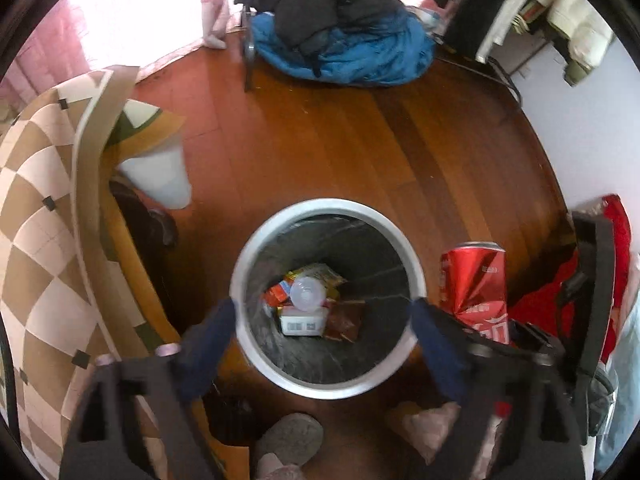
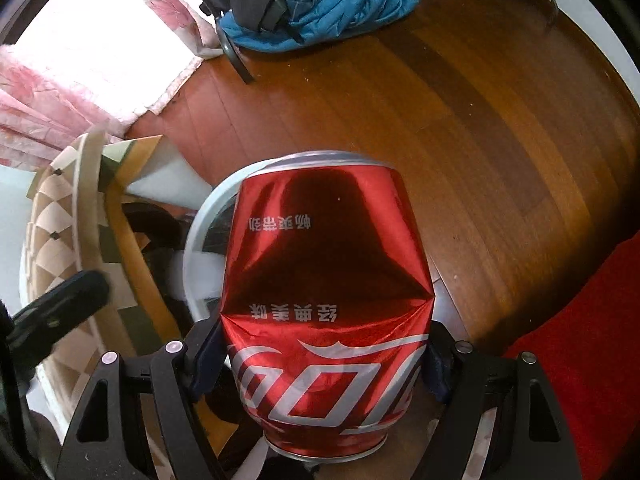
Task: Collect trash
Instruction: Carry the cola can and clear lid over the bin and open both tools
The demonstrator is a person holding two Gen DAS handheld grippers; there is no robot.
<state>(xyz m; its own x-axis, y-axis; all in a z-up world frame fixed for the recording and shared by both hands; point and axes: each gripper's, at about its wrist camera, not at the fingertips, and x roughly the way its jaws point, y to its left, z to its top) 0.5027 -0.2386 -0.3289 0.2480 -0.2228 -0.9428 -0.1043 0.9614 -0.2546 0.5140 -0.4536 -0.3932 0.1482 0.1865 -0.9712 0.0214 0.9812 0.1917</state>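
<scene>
A: Start at the left. What borders the scene?

B: A checkered brown-and-cream cloth (image 1: pixel 36 216) drapes the left edge, with a white cup (image 1: pixel 160 178) lying on its side just beside it on the wooden floor (image 1: pixel 320 140).

A: The left gripper?

B: The left gripper (image 1: pixel 322 316) is spread wide and carries nothing; its blue-padded fingers (image 1: pixel 208 344) straddle the rim of the white trash bin (image 1: pixel 248 248), seen from above.

A: Contents of the bin?

B: Wrappers, a clear plastic lid (image 1: pixel 307 293) and a small white box (image 1: pixel 301 322) lie at the bottom.

A: And to the right?

B: The right gripper (image 2: pixel 320 360) is clenched on a dented red cola can (image 2: pixel 326 312), pads pressing both sides of its lower half. The can is held just beside the bin's right rim, above the floor. In the right wrist view it hides most of the bin.

A: Background?

B: A blue and black heap of clothing (image 1: pixel 340 28) at the far end, well apart from the bin; red fabric (image 2: pixel 580 340) at the right edge
</scene>
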